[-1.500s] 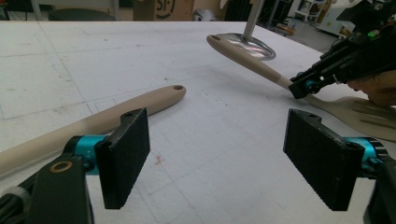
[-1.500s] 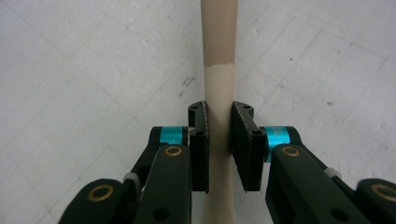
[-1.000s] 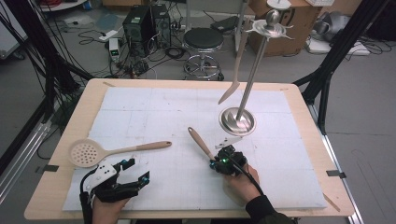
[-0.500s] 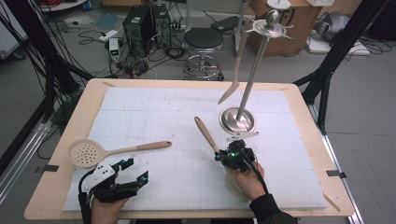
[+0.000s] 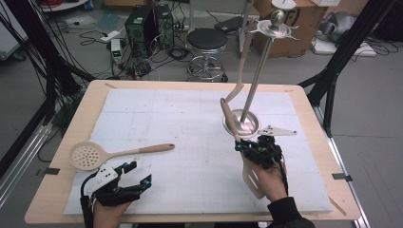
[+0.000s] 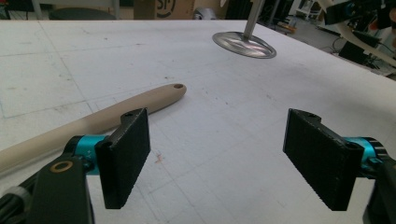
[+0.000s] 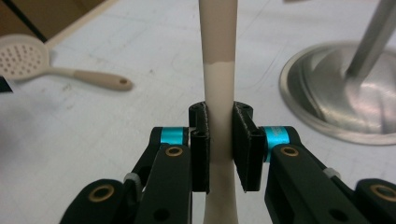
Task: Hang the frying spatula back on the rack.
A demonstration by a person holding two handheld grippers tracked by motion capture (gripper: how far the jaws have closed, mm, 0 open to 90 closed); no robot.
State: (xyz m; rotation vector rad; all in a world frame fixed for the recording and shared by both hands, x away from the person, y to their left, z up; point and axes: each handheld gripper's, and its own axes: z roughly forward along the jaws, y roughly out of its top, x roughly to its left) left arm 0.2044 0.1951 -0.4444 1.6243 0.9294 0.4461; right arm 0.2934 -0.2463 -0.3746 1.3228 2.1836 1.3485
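Right gripper (image 5: 240, 145), near right of the counter (image 5: 66, 142): fingers (image 7: 201, 140) clamped on the neck of a cream slotted turner (image 5: 252, 178). In the right gripper view the handle runs straight up between the two pads, pinched on both sides. From the high view the turner is off the counter, tilted; its blade hangs toward the near edge over the person's right hand (image 5: 273, 183), and the handle tip points far and a little left, up beside the base of the stand.

Metal stand (image 5: 256, 83): round base on the white mat (image 5: 157, 123), right of centre, with a slanted pole rising to a small top disc. A second cream utensil (image 5: 241, 66) hangs from that top, its lower end above the mat just left of the pole. The base sits just beyond the right gripper, apart from it.

Left gripper (image 6: 217, 158), near left corner: fingers wide apart, gripping nothing, low over the mat in the left gripper view. The person's left hand (image 5: 107, 213) is behind it at the near edge.

Cream skimmer (image 5: 88, 156): lying flat on the counter, perforated head at the left edge of the mat, handle pointing right toward centre. Its handle end lies just beyond the left gripper's left finger (image 6: 126, 156), not touching it.
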